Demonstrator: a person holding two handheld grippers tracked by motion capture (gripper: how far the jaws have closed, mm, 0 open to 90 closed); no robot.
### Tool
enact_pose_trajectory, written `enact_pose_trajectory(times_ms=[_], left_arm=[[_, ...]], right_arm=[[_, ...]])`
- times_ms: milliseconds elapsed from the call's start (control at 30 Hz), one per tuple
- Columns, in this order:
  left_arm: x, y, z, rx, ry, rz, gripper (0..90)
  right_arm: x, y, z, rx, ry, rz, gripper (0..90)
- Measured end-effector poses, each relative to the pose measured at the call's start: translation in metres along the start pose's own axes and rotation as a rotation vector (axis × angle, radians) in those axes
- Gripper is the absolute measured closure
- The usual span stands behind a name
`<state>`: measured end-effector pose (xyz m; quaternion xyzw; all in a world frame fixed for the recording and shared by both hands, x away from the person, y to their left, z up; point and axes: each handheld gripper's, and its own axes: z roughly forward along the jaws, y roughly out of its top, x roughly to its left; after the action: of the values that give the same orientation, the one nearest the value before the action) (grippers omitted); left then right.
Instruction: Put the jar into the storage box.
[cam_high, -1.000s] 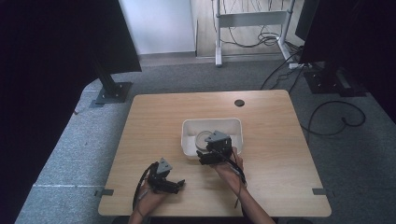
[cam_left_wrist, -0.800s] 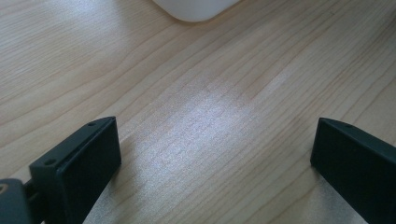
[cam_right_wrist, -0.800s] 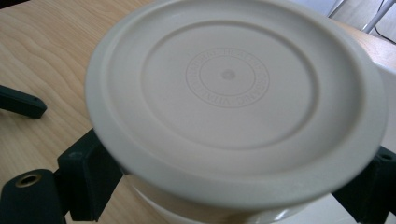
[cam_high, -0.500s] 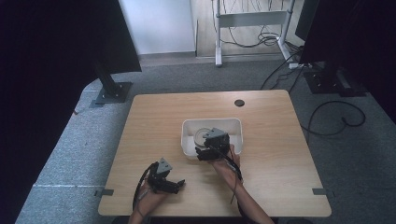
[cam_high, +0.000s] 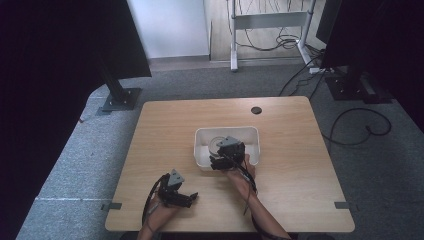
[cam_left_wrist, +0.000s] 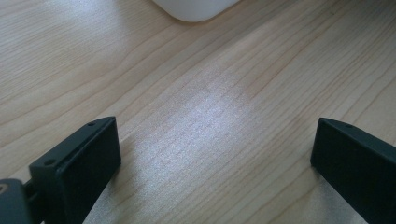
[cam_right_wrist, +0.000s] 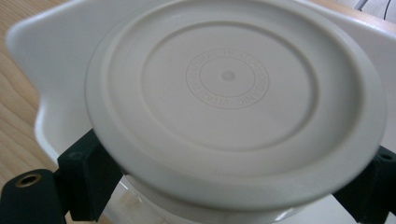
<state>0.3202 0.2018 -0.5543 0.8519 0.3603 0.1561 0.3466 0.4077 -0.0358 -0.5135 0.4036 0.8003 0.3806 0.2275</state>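
A pale wooden table (cam_high: 165, 130) stands on grey carpet, with a white rectangular tub (cam_high: 252, 136) near its middle and a small dark round hole (cam_high: 256, 110) toward its far edge. In the high view, the right gripper (cam_high: 223, 159) sits at the tub's near edge, held by a hand (cam_high: 241, 175) coming in from the bottom. Its own view shows a round, cream-coloured lid (cam_right_wrist: 233, 98) on a clear container, inside the tub, lying between the two black jaws; the jaws stand at either side of the container just under the lid's rim, pinching it. The left gripper (cam_high: 186, 199) rests low over bare tabletop near the front edge, well apart from the tub, its jaws spread wide with nothing but wood grain between them. A corner of the tub (cam_left_wrist: 196, 9) is cut off at the top of the left gripper view. The container's body is mostly hidden beneath the lid; raised lettering at the lid's centre is too small to read.
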Motion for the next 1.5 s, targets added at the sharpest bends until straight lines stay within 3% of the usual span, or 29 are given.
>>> enact_pose_trajectory(times_ms=[400, 733, 967, 1167, 1500], left_arm=[[0.0, 0.0, 0.0, 0.0, 0.0, 0.0, 1.3], [0.0, 0.0, 0.0, 0.001, 0.0, 0.002, 1.3], [0.0, 0.0, 0.0, 0.0, 0.0, 0.0, 1.3], [0.0, 0.0, 0.0, 0.0, 0.0, 0.0, 1.3], [0.0, 0.0, 0.0, 0.0, 0.0, 0.0, 1.3]], right_arm=[[0.0, -0.005, 0.012, 0.036, 0.001, 0.001, 9.5], [-0.007, -0.005, 0.012, 0.051, 0.035, 0.052, 9.4], [-0.007, -0.004, 0.012, 0.081, 0.042, 0.003, 7.2], [-0.009, -0.003, 0.01, 0.078, 0.052, 0.015, 2.9], [-0.011, -0.002, 0.0, 0.06, 0.073, 0.017, 3.3]])
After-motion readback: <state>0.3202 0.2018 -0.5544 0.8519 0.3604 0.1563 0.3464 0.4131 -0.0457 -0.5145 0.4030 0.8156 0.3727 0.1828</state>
